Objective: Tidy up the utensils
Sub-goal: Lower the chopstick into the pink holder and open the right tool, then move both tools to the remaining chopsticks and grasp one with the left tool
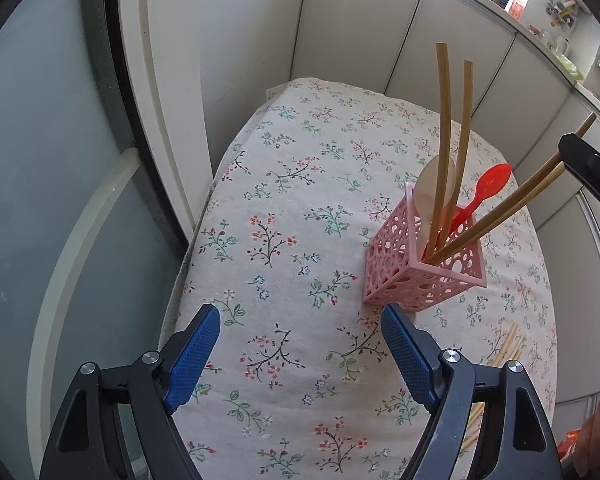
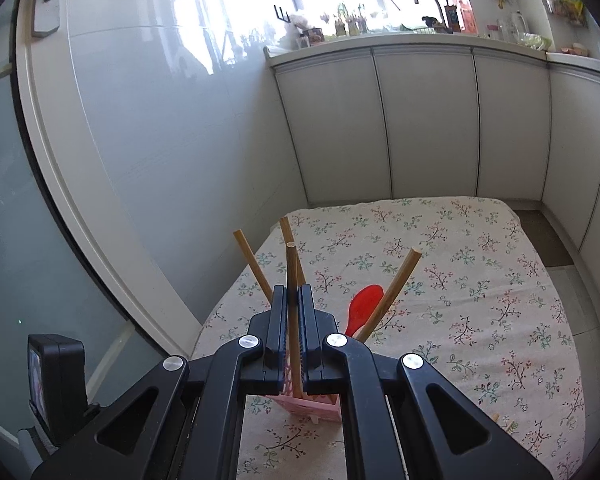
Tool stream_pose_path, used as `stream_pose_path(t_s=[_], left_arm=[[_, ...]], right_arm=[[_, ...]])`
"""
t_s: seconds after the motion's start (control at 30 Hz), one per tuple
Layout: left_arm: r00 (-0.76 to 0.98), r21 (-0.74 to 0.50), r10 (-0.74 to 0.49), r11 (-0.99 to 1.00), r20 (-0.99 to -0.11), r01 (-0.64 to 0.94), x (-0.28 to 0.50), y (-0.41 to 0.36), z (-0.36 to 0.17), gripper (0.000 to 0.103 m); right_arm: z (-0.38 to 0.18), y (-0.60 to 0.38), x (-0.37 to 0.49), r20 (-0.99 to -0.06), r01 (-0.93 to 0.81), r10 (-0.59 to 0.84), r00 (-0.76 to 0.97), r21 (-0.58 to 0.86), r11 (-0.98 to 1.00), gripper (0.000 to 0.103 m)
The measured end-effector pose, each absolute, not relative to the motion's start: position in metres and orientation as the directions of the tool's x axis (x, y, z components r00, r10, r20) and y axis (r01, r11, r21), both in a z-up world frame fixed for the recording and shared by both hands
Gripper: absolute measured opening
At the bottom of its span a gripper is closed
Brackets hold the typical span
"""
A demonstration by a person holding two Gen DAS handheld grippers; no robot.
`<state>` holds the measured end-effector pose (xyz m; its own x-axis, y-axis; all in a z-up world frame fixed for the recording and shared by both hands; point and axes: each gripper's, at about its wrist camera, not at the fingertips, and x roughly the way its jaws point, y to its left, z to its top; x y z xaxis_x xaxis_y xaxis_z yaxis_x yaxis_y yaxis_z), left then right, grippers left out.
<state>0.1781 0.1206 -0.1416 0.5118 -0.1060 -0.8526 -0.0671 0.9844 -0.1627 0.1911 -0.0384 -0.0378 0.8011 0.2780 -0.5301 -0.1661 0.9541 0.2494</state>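
Observation:
A pink perforated holder stands on the floral tablecloth. It holds two upright wooden chopsticks, a white spoon and a red spoon. My right gripper is shut on a chopstick whose lower end sits inside the holder. A second chopstick leans out beside the red spoon. In the left wrist view the right gripper enters from the right. My left gripper hangs open over bare cloth, just left of the holder, with nothing between its fingers.
Several loose chopsticks lie on the cloth right of the left gripper. A glass door runs along the table's left side, with white cabinets behind. A person's hand shows at the lower right.

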Motion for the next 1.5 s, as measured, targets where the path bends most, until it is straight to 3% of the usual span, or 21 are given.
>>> stream_pose_path(t_s=[0.2,0.53,0.83,1.13,1.43,1.5], left_arm=[[0.521,-0.156,-0.109,0.987,-0.847,-0.047,0.177,0.116,-0.138,0.084],[0.492,-0.141,-0.149,0.989,-0.858,0.054,0.169,0.088,-0.136,0.084],[0.437,-0.128,-0.203,0.972,-0.876,0.197,0.152,0.039,-0.141,0.084],[0.358,-0.070,-0.195,0.940,-0.913,0.334,0.140,-0.021,-0.162,0.084],[0.294,-0.037,-0.179,0.901,-0.939,0.431,0.138,-0.081,-0.191,0.083],[0.280,-0.047,-0.188,0.895,-0.941,0.444,0.141,-0.094,-0.199,0.077]], right_arm=[[-0.042,-0.046,0.194,-0.596,-0.159,0.293,0.747,0.267,0.951,0.008],[-0.026,-0.117,0.157,-0.655,-0.092,0.300,0.693,0.332,0.939,0.030],[-0.046,-0.195,0.126,-0.747,0.058,0.255,0.614,0.366,0.929,0.032],[-0.104,-0.250,0.110,-0.883,0.242,0.234,0.407,0.352,0.904,0.032],[-0.138,-0.278,0.102,-0.926,0.304,0.216,0.308,0.311,0.901,0.032],[-0.146,-0.280,0.104,-0.934,0.307,0.213,0.286,0.300,0.903,0.032]])
